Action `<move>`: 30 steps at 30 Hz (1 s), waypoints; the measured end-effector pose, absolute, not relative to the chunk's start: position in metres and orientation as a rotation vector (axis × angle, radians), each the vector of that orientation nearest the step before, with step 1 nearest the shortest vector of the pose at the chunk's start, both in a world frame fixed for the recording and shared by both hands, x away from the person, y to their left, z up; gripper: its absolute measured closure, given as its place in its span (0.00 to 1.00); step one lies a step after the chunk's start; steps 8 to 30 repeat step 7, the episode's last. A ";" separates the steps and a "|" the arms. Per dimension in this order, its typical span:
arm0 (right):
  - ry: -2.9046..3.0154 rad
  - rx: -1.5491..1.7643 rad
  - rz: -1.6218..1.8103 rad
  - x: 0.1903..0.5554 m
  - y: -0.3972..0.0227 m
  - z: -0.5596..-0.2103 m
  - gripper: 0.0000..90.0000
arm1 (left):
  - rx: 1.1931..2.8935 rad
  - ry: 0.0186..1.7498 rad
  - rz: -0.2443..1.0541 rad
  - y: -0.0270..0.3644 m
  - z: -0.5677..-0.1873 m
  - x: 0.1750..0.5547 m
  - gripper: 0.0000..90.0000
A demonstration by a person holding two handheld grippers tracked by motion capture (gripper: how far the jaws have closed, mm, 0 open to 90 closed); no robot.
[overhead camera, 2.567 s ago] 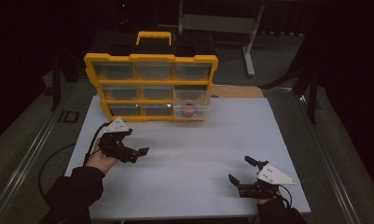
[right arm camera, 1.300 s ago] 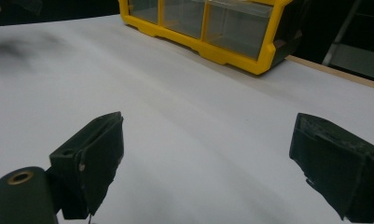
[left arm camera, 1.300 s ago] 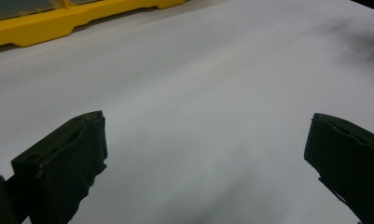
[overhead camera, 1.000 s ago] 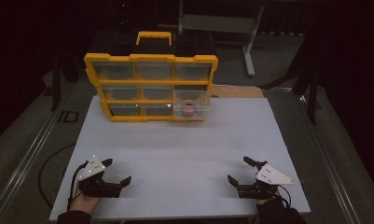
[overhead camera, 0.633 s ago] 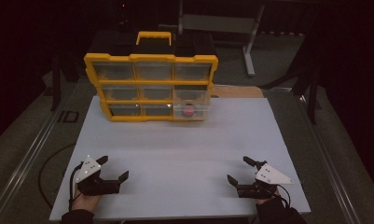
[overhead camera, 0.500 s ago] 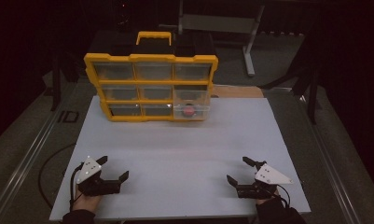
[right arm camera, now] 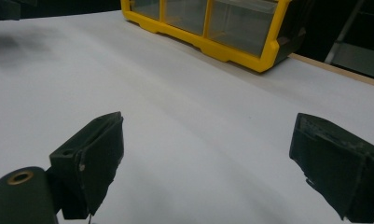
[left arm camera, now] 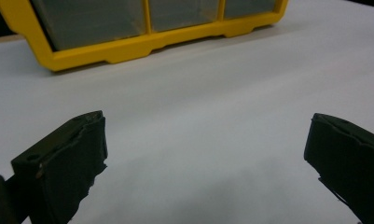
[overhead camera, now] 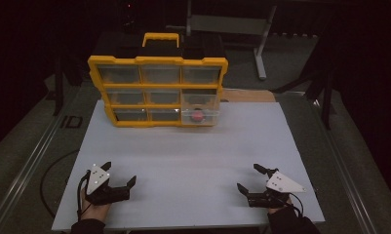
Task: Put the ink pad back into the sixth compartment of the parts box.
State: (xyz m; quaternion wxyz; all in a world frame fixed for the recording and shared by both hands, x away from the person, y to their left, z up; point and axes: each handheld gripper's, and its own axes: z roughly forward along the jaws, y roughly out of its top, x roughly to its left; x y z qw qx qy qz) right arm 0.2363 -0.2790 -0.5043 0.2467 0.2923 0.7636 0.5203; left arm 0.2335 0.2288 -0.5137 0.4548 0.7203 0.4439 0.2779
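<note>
Near the tabletop's (overhead camera: 193, 161) front edge, both the left gripper (overhead camera: 116, 181) and right gripper (overhead camera: 251, 183) rest with fingers apart and empty, well short of the yellow organizer (overhead camera: 156, 90) standing at the back, where a careless reach could likely tip it.

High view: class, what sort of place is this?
Probably a lab or workshop bench: a white table in a dark room, a yellow organizer, and a metal stand behind.

The left gripper (left arm camera: 205, 158), jaws wide apart, faces the yellow organizer (left arm camera: 142, 44) across the white table (left arm camera: 231, 93).
</note>
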 end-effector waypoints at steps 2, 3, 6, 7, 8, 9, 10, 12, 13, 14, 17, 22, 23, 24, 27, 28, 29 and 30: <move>2.082 0.798 1.420 0.237 -0.279 -0.504 0.11 | 1.777 1.105 0.688 0.229 -0.514 0.234 0.00; 2.082 0.797 1.420 0.237 -0.279 -0.505 0.11 | 1.777 1.107 0.691 0.229 -0.514 0.234 0.00; 2.083 0.797 1.419 0.236 -0.279 -0.504 0.11 | 1.769 1.103 0.687 0.229 -0.514 0.233 0.00; 2.084 0.795 1.417 0.236 -0.279 -0.504 0.11 | 1.769 1.103 0.687 0.229 -0.514 0.233 0.00; 2.084 0.795 1.417 0.236 -0.279 -0.504 0.11 | 1.769 1.103 0.687 0.229 -0.514 0.233 0.00; 2.084 0.795 1.417 0.236 -0.279 -0.504 0.11 | 1.769 1.103 0.687 0.229 -0.514 0.233 0.00; 2.084 0.795 1.417 0.236 -0.279 -0.504 0.11 | 1.769 1.103 0.687 0.229 -0.514 0.233 0.00; 2.084 0.795 1.417 0.236 -0.279 -0.504 0.11 | 1.769 1.103 0.687 0.229 -0.514 0.233 0.00; 2.084 0.795 1.417 0.236 -0.279 -0.504 0.11 | 1.769 1.103 0.687 0.229 -0.514 0.233 0.00; 2.084 0.795 1.417 0.236 -0.279 -0.504 0.11 | 1.769 1.103 0.687 0.229 -0.514 0.233 0.00; 2.084 0.795 1.417 0.236 -0.279 -0.504 0.11 | 1.769 1.103 0.687 0.229 -0.514 0.233 0.00; 2.084 0.795 1.417 0.236 -0.279 -0.504 0.11 | 1.769 1.103 0.687 0.229 -0.514 0.233 0.00; 2.084 0.795 1.417 0.236 -0.279 -0.504 0.11 | 1.769 1.103 0.687 0.229 -0.514 0.233 0.00; 2.084 0.795 1.417 0.236 -0.279 -0.504 0.11 | 1.769 1.103 0.687 0.229 -0.514 0.233 0.00; 2.084 0.795 1.417 0.236 -0.279 -0.504 0.11 | 1.769 1.103 0.687 0.229 -0.514 0.233 0.00; 2.084 0.795 1.417 0.236 -0.279 -0.504 0.11 | 1.769 1.103 0.687 0.229 -0.514 0.233 0.00; 2.084 0.795 1.417 0.236 -0.279 -0.504 0.11 | 1.769 1.103 0.687 0.229 -0.514 0.233 0.00; 2.084 0.795 1.417 0.236 -0.279 -0.504 0.11 | 1.769 1.103 0.687 0.229 -0.514 0.233 0.00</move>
